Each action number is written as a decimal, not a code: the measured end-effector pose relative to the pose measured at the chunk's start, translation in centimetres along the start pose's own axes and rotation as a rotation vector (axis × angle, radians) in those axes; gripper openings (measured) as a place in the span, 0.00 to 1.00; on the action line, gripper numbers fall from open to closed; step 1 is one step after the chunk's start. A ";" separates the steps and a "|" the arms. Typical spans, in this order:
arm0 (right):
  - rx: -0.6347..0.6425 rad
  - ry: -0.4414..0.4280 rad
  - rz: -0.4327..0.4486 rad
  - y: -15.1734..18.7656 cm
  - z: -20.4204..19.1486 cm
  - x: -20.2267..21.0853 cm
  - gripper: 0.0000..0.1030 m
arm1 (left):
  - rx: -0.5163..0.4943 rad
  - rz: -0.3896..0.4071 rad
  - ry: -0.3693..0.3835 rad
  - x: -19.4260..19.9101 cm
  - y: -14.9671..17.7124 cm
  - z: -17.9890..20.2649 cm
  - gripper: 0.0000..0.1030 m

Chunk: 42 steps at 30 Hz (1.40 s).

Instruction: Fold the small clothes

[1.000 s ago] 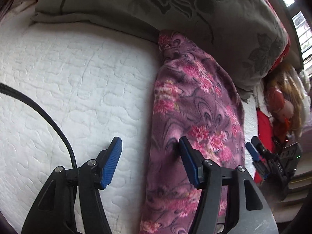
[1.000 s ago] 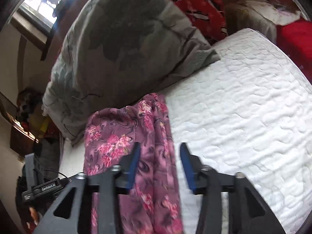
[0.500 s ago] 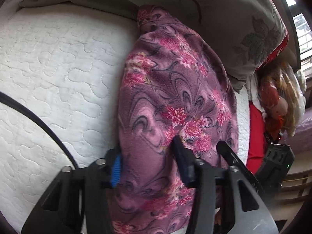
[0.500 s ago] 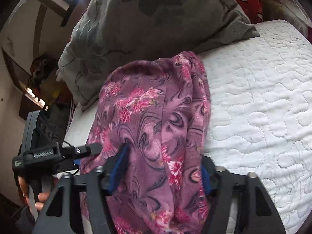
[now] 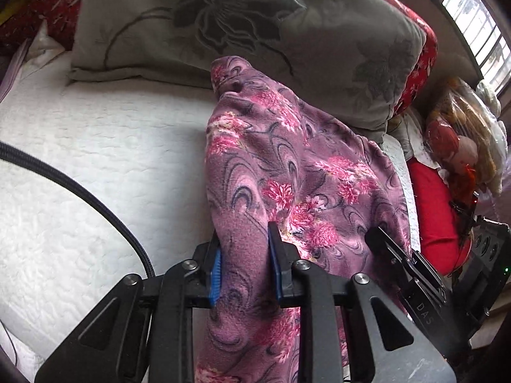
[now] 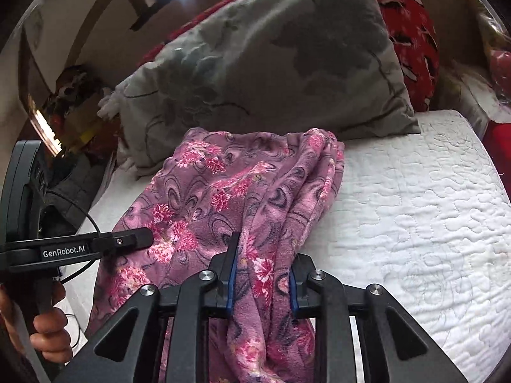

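On a white quilted mattress [image 5: 95,159], a purple floral fleece garment [image 5: 287,166] lies with its far end against a grey pillow [image 5: 223,16]. The left gripper [image 5: 244,265] is closing, pinching a fold of its near edge. Beside it, the right gripper [image 6: 262,282] is closing too, pinching bunched fabric.

Black claw [image 5: 244,265] frames, blue pads [image 5: 216,274], silver screws, braided black cable [image 5: 80,191].

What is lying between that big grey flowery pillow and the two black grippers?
The purple floral garment stretches from the grey pillow to both grippers. The right gripper and left gripper are each closing on bunched cloth; both wrist views show it.
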State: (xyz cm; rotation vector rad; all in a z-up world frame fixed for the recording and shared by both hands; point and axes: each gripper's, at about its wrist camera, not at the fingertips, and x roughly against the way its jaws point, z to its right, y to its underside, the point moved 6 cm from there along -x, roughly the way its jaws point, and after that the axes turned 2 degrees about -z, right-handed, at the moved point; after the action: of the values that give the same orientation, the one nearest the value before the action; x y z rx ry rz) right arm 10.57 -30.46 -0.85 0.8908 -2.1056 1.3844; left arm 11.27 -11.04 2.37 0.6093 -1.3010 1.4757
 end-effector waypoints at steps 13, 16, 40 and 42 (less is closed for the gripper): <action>-0.010 -0.072 -0.114 9.5 -5.2 1.2 0.24 | 0.099 -0.095 -0.009 0.3 9.7 -5.7 0.22; -0.033 -0.044 -0.174 11.6 -4.2 -0.1 0.28 | 0.109 -0.100 -0.035 -0.9 11.2 -6.6 0.30; -0.011 0.013 -0.186 4.7 -2.4 -7.6 0.13 | 0.111 -0.073 -0.038 -5.6 4.2 -7.9 0.61; -0.035 -0.034 -0.176 4.4 -1.9 -7.1 0.14 | 0.095 -0.071 -0.026 -4.8 4.0 -7.8 0.59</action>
State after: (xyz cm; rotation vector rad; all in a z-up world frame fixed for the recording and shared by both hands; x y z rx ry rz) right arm 12.30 -25.59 -7.70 1.0644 -2.0159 1.2469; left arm 11.22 -5.06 -5.62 0.7326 -1.2218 1.4817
